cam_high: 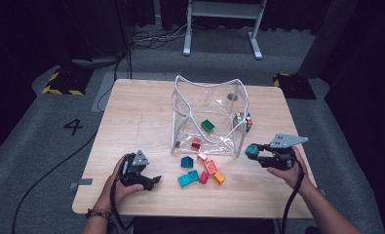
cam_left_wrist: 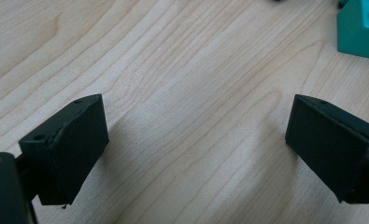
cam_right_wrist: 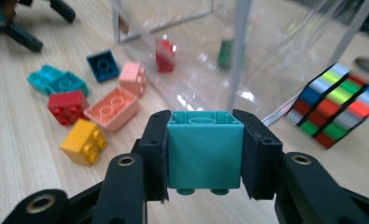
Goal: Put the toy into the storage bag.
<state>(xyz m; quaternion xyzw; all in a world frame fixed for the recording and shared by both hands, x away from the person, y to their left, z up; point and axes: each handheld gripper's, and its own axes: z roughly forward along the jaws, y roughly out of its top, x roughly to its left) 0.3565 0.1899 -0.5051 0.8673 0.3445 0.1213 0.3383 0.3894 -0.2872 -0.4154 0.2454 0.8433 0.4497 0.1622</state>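
Note:
My right gripper (cam_high: 252, 151) is shut on a teal brick (cam_right_wrist: 204, 154), held above the table just right of the clear plastic bag (cam_high: 214, 100); both pads press the brick's sides. Inside the bag lie a green brick (cam_high: 207, 125) and a red brick (cam_high: 196, 143). My left gripper (cam_high: 153, 181) rests low over the wood at the front left, open, with bare table between its pads (cam_left_wrist: 70, 140). Several loose bricks lie between the two grippers: dark blue (cam_high: 187, 162), teal (cam_high: 188, 178), red (cam_high: 204, 177), salmon (cam_high: 211, 166) and yellow (cam_high: 219, 178).
A colourful puzzle cube (cam_high: 243, 121) stands against the bag's right side, close to the right gripper. The wooden table (cam_high: 131, 117) has bare room at the left and back. A teal brick (cam_left_wrist: 359, 28) lies ahead of the left gripper.

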